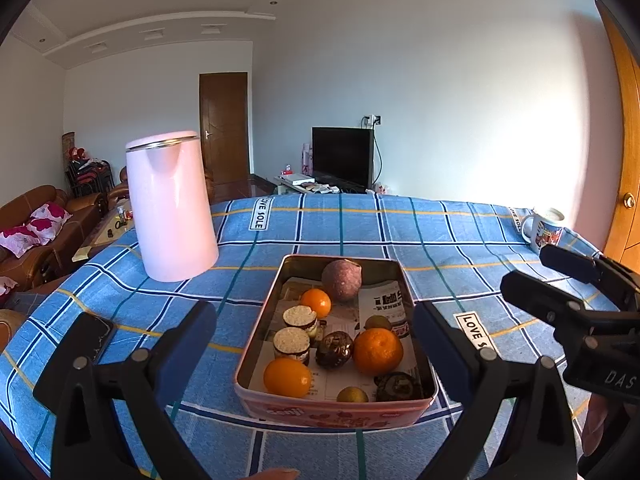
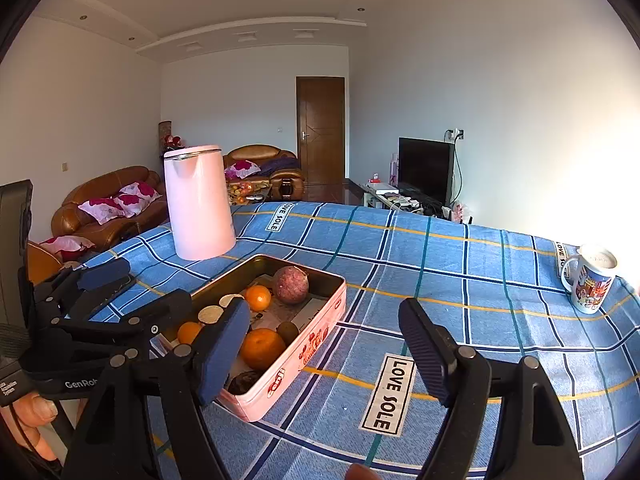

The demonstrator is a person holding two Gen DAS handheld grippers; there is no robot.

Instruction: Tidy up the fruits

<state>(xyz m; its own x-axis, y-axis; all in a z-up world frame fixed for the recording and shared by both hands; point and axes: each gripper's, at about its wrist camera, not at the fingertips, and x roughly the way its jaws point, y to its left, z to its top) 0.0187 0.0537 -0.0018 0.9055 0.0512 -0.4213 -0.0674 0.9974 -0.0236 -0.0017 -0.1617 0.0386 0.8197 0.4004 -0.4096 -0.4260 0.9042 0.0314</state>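
Pictured at lower centre of the left wrist view: pink tin (image 1: 336, 414) of oranges and dark fruit on the checked counter (image 1: 440, 240), framed by left claw (image 1: 314, 330), jaws wide and empty. Right claw (image 2: 324, 344) likewise open, holding nothing, beside the tin. Best approached from above, one fruit singled out, neighbours left undisturbed.

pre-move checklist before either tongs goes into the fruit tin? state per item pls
1. Left tongs open, nothing between them: ok.
2. Right tongs open and empty: ok.
3. Fruit tin uncovered, fruit reachable from above: ok.
4. Left tongs lined up with the tin: ok.
5. Right tongs lined up with the tin: not ok, they sit off its right side over the tablecloth.
6. Kettle and mug clear of the tin: ok.
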